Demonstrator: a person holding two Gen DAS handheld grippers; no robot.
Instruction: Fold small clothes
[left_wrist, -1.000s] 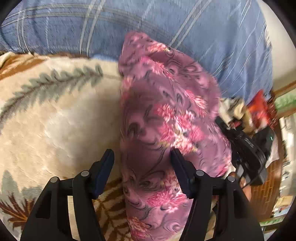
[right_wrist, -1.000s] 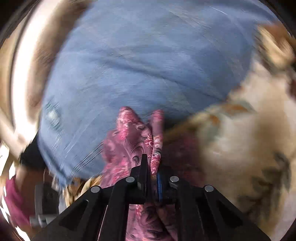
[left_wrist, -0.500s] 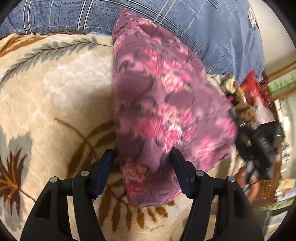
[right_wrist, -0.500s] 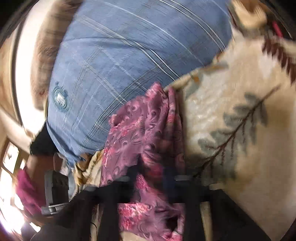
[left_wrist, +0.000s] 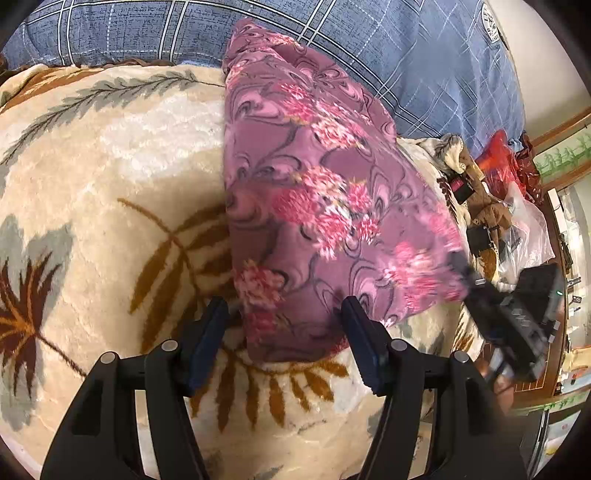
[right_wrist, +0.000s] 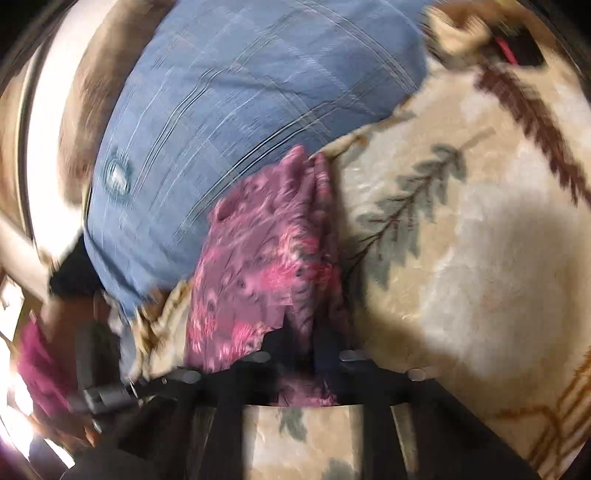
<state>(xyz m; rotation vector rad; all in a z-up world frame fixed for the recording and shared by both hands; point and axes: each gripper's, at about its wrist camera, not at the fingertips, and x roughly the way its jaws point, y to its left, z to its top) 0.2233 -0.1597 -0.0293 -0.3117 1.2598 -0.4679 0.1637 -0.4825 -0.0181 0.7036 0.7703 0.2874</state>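
1. Far left, the cream blanket (left_wrist: 92, 206) with brown and grey leaf patterns covers the bed.
2. The left gripper (left_wrist: 284, 339) hovers just above it, its blue-padded fingers (left_wrist: 207, 343) spread wide apart and gripping nothing; the near edge of the purple floral garment (left_wrist: 314, 206) lies between them.
3. The garment stretches from there toward the blue plaid pillow (left_wrist: 424, 55), its far corner touching the pillow.
4. On the right, the right gripper (right_wrist: 299, 354) is pinched together on the garment's edge, cloth bunched between its jaws, though that view is blurred.
5. Far right, a cluttered pile with a red bag (left_wrist: 498, 162).
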